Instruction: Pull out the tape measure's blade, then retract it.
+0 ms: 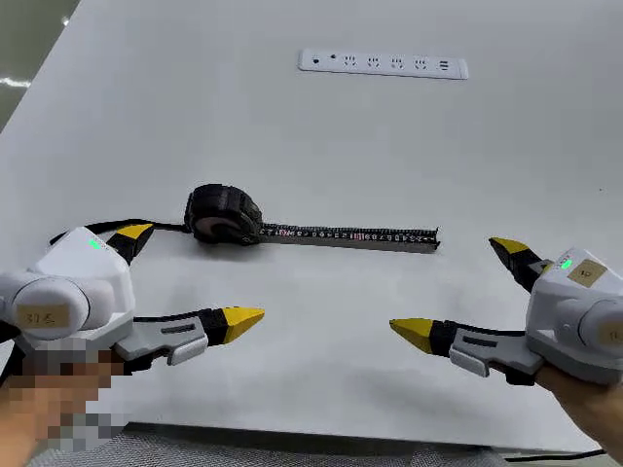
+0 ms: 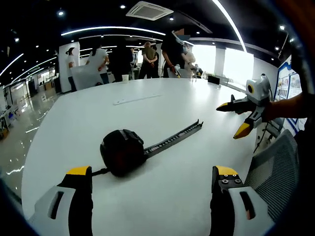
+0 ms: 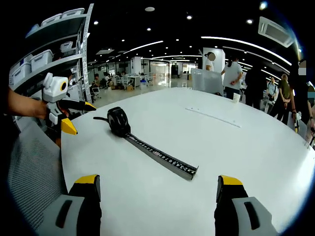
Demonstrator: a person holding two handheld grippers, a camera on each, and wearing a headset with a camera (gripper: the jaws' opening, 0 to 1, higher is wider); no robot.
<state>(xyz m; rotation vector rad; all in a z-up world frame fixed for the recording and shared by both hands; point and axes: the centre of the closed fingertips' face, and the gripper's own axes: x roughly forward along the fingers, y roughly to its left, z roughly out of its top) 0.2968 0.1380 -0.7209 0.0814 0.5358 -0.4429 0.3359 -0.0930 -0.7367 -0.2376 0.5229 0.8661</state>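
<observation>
The tape measure (image 1: 224,214) lies on the white bench (image 1: 321,136), its blade (image 1: 350,236) drawn out to the right and flat on the surface. The left tool (image 1: 195,273) and the right tool (image 1: 448,286) both gape wide, holding nothing, on the near side of it. What may be a wrist strap (image 1: 156,224) trails left of the case. A power strip (image 1: 383,64) lies farther back.

Tape measure (image 1: 224,214) mid-frame on white table (image 1: 321,136), blade (image 1: 350,235) extended to the right, lying flat. Left gripper (image 1: 195,273) lower left & right gripper (image 1: 449,284) lower right, jaws spread wide, holding nothing. Power strip (image 1: 383,64) at top centre. Dark cord, prob. a strap (image 1: 161,225), runs left of the case.
</observation>
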